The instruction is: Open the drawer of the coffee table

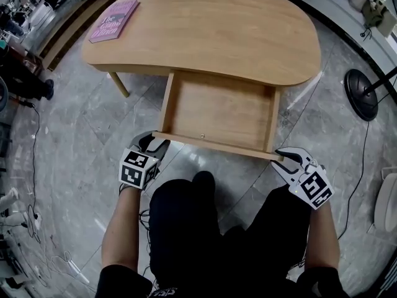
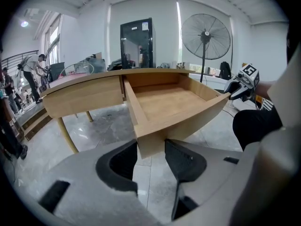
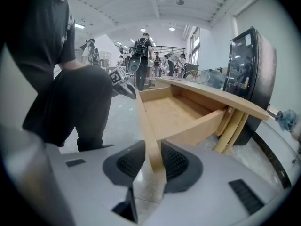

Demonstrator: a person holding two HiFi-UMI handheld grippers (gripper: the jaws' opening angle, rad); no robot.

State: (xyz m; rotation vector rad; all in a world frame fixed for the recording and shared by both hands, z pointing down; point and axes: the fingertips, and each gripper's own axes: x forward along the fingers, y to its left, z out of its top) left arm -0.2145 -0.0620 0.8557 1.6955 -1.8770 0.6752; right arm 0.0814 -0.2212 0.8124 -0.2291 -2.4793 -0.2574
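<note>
The wooden coffee table (image 1: 211, 30) has its drawer (image 1: 217, 110) pulled well out toward me, and the drawer is bare inside. My left gripper (image 1: 155, 143) is at the left end of the drawer front (image 1: 214, 143). In the left gripper view that corner (image 2: 149, 142) sits between the pads of the left gripper (image 2: 150, 152), touching both. My right gripper (image 1: 280, 160) is at the right end of the drawer front. In the right gripper view the thin front panel (image 3: 146, 126) runs between the pads of the right gripper (image 3: 153, 161), which are closed on it.
A pink book (image 1: 113, 19) lies on the table's far left corner. A standing fan's round base (image 1: 363, 94) is on the floor at the right, and cables (image 1: 34, 141) trail on the floor at the left. My dark-clothed knees (image 1: 198, 228) are between the two grippers.
</note>
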